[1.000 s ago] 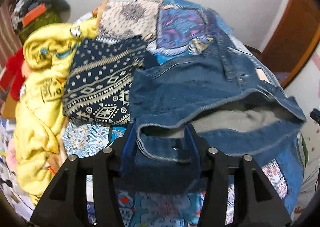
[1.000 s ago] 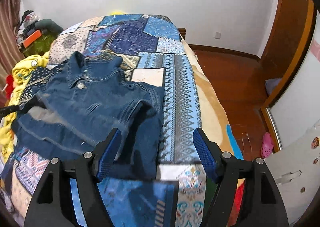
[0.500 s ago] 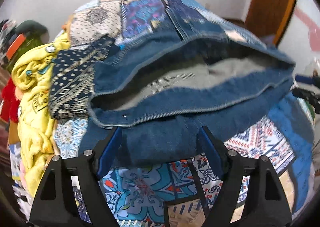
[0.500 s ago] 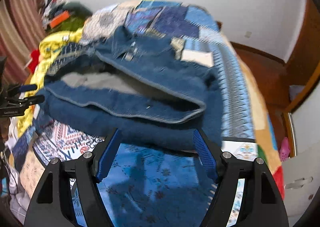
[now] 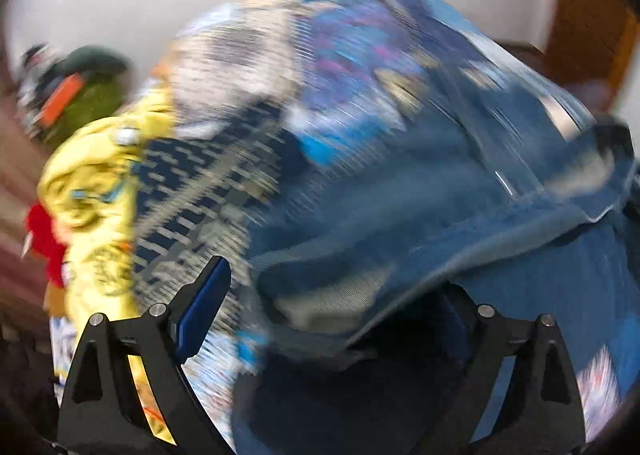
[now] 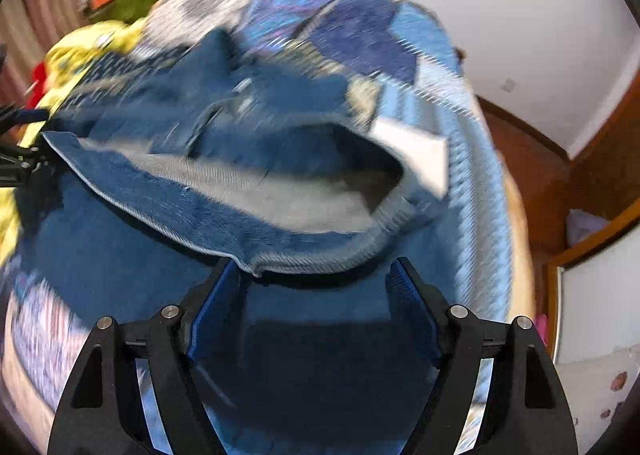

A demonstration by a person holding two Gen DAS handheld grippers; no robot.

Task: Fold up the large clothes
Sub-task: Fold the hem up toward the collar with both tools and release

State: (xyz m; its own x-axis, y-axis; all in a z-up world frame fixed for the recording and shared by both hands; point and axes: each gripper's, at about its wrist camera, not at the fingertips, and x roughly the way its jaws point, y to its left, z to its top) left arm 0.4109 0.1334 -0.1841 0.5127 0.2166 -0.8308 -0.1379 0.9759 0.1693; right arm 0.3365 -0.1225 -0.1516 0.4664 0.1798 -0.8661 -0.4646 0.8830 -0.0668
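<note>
A blue denim jacket (image 5: pixel 400 195) lies crumpled on the patchwork bedcover (image 5: pixel 340 55), its hem turned up so the grey lining (image 6: pixel 260 187) shows. My left gripper (image 5: pixel 334 279) is at the jacket's left corner with its jaws opening wide. The hem drapes across the gap and hides the right finger, and no pad visibly presses on it. My right gripper (image 6: pixel 314 263) is at the jacket (image 6: pixel 160 207) hem's right end, jaws opening. Its fingertips sit just under the hem, with dark blue cloth below them. The left gripper (image 6: pixel 16 139) shows at the far left edge. Both views are blurred.
A yellow garment (image 5: pixel 92 183) and a navy patterned cloth (image 5: pixel 192 195) lie left of the jacket, beside something red (image 5: pixel 44 239). A green pile (image 5: pixel 88 95) sits at the back left. Right of the bed are a wooden floor (image 6: pixel 532 159) and a white cabinet (image 6: pixel 592 315).
The left jaws went from shut on the denim hem to spread wide. The right gripper came in from the bed's edge to the hem. Both views swung and blurred.
</note>
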